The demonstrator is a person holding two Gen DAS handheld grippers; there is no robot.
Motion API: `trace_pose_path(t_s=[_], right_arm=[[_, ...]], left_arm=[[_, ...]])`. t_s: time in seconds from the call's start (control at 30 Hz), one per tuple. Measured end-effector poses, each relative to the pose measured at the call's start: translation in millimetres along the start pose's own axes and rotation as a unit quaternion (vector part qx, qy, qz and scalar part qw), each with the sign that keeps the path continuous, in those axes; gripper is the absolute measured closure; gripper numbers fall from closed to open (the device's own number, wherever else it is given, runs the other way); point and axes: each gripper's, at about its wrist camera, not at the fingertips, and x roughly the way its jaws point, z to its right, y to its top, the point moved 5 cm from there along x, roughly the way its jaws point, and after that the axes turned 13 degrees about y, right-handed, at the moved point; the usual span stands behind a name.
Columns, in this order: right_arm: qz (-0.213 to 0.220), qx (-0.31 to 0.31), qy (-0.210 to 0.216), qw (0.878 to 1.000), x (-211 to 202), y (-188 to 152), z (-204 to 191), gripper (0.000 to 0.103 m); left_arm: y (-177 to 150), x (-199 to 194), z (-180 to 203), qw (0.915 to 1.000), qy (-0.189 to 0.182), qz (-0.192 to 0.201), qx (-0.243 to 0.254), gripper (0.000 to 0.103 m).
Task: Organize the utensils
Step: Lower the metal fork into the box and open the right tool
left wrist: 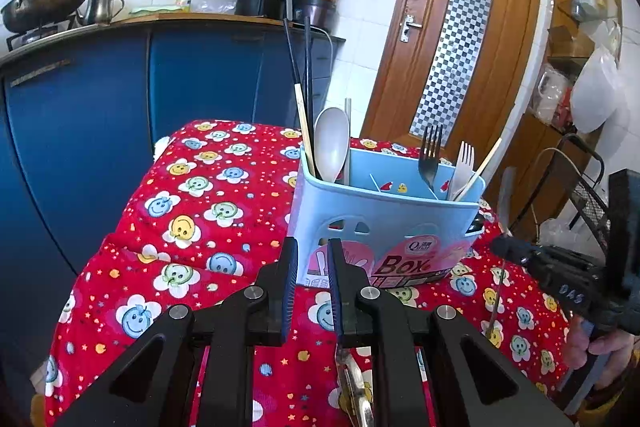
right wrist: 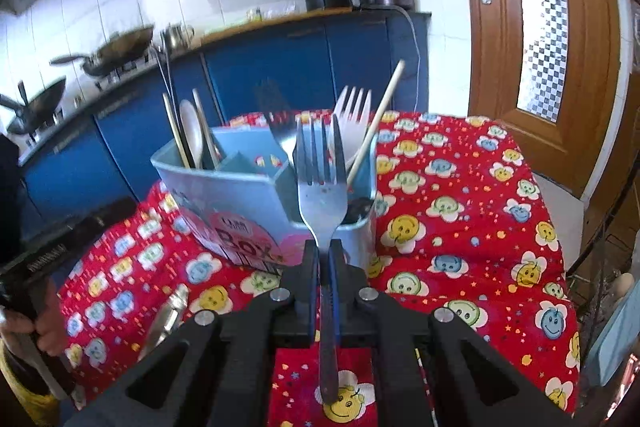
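Observation:
A light blue utensil box (left wrist: 384, 219) stands on the red smiley tablecloth (left wrist: 192, 211). It holds chopsticks, a white spoon (left wrist: 331, 143) in its left compartment, and a metal fork (left wrist: 430, 153) and a white plastic fork (left wrist: 462, 167) on the right. My right gripper (right wrist: 323, 251) is shut on a metal fork (right wrist: 322, 183), tines up, just in front of the box (right wrist: 240, 195). That gripper also shows at the right of the left wrist view (left wrist: 560, 275). My left gripper (left wrist: 313, 259) is open and empty, low before the box. A metal utensil (left wrist: 356, 383) lies on the cloth beneath it.
Blue kitchen cabinets (left wrist: 120, 87) with woks, a kettle and an air fryer stand behind the table. A wooden door (left wrist: 452, 39) is at the right. A wire rack (left wrist: 580, 187) stands beside the table's right edge. The other metal utensil (right wrist: 168, 315) lies on the cloth at left.

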Motion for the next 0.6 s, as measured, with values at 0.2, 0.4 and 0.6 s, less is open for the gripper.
trace_pose_path(t_s=[0.2,0.4,0.6], right_arm=[[0.05,0.006,0.005,0.999,-18.6,16.8,-3.1,0.097],[0.074,-0.006,0.003,0.997,-28.8,38.2,-8.5,0.097],[0.099,-0.012,-0.002,0.995,-39.3,64.1,-12.1,0.097]], left_arm=[[0.8,-1.2,-0.5,1.0,-0.001,0.002,-0.002,0.088],[1.2,-1.1,-2.5,1.0,-0.002,0.0,-0.006,0.088],[1.1,-0.7,-3.0,1.0,-0.004,0.0,-0.007,0.088]])
